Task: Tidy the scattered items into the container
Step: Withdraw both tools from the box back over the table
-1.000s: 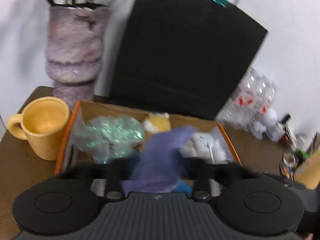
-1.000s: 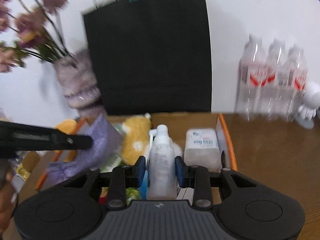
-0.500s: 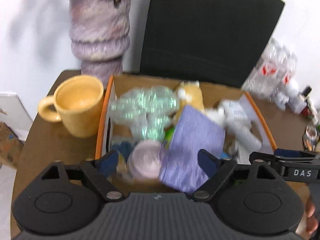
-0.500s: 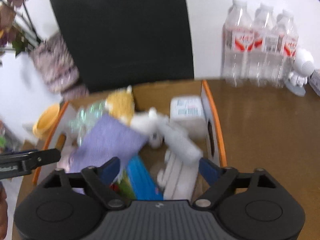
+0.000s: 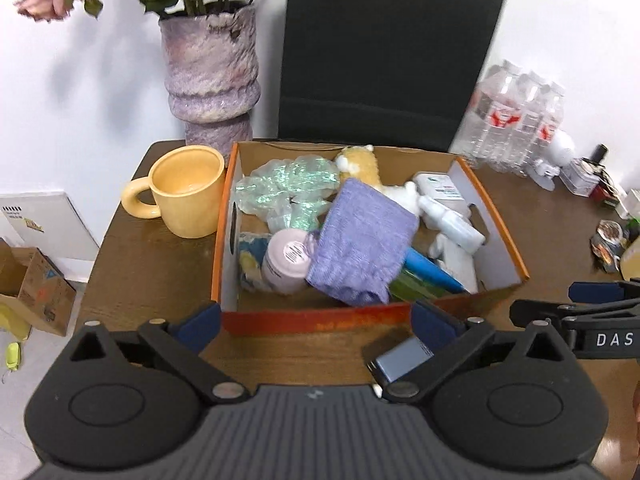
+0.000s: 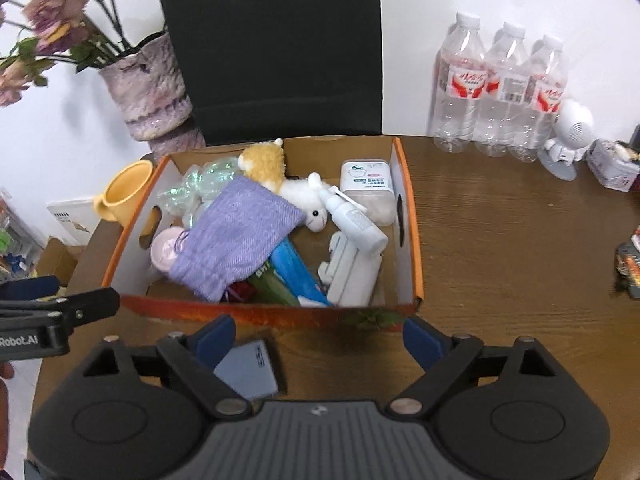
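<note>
Now both tongs stand wide, nothing gripped

My left tongs (image 5: 316, 322) and right tongs (image 6: 318, 334), just opened, hang tilted over the worktop (image 6: 500, 240) before the cardboard box (image 5: 496, 236). Its lilac knit pouch (image 5: 362, 240) lies atop the heap. Only my right view shows the plush lamb's (image 6: 310, 200) face.
</note>
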